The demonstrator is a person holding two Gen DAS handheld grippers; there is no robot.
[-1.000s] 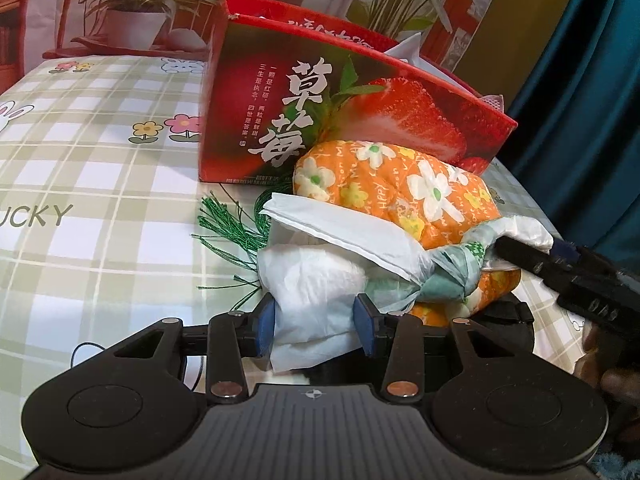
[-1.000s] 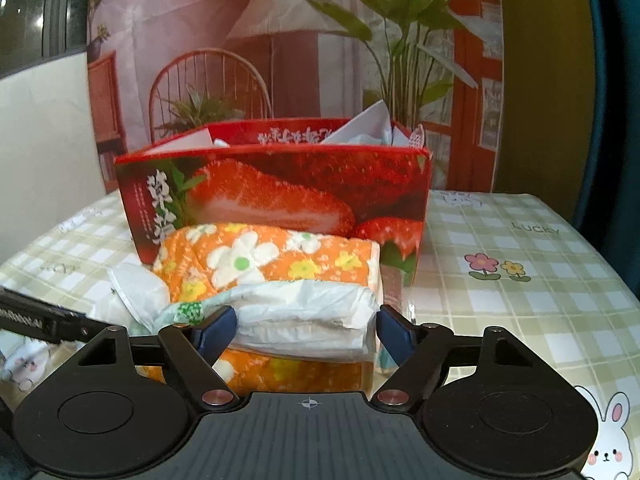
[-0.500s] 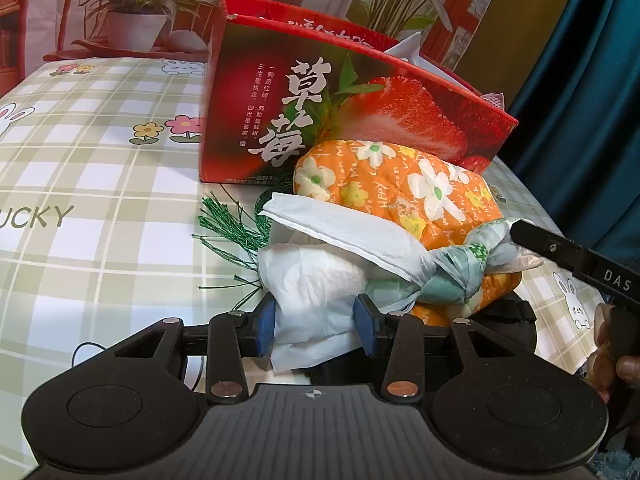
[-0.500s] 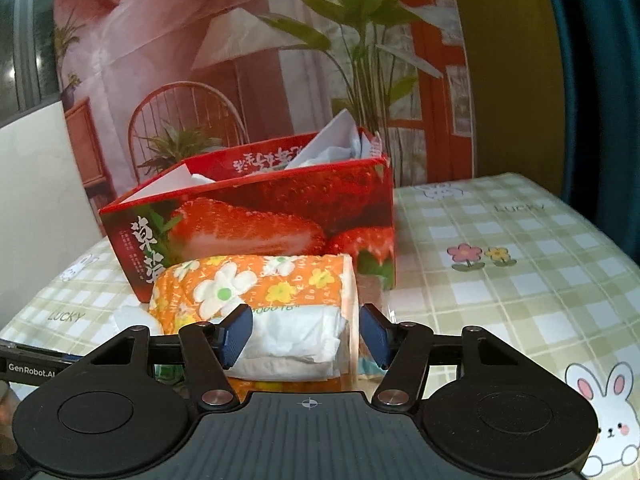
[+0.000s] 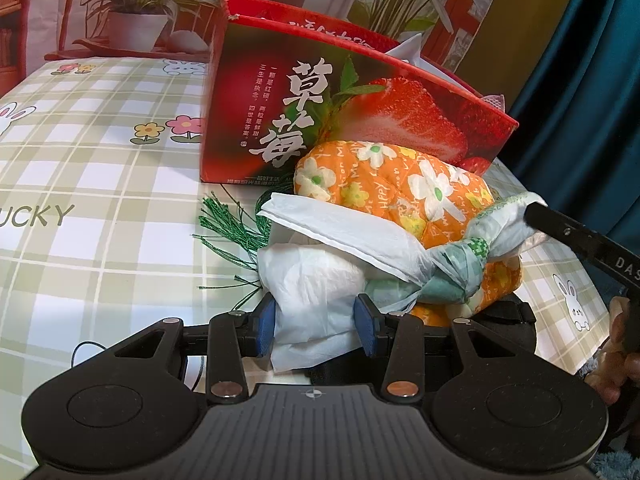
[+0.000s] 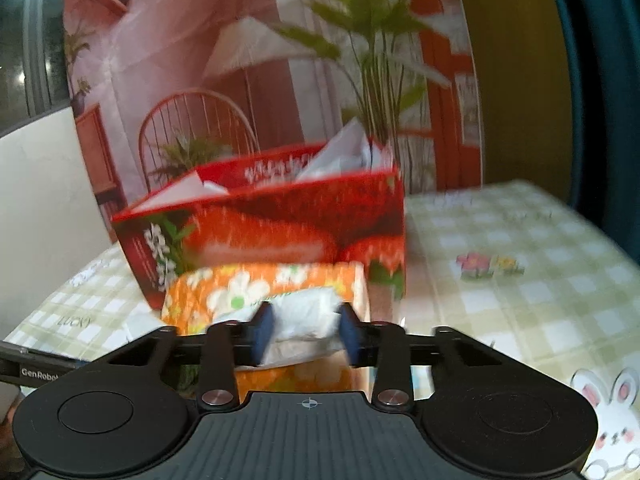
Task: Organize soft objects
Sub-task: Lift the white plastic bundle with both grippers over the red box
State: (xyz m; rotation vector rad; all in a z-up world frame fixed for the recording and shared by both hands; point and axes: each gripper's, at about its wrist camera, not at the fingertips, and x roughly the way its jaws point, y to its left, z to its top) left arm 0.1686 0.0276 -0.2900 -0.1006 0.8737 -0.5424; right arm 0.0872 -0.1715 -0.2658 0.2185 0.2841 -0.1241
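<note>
Left tongs pinch the white bag's end; right tongs, closing, press its other end; orange cushion beneath, red box behind.

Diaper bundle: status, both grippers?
Left gripper clamped on white diaper. Right gripper closing on its other end. Orange quilted cloth underneath; strawberry box right behind.

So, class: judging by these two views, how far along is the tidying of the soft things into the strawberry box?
Done: white soft items already poke out of the strawberry box. In hand: the left tongs grip one end of the white diaper, and the right tongs are closing on its other end, across the orange floral cloth. Left: the diaper, the cloth and the green tassel lie outside the box.
</note>
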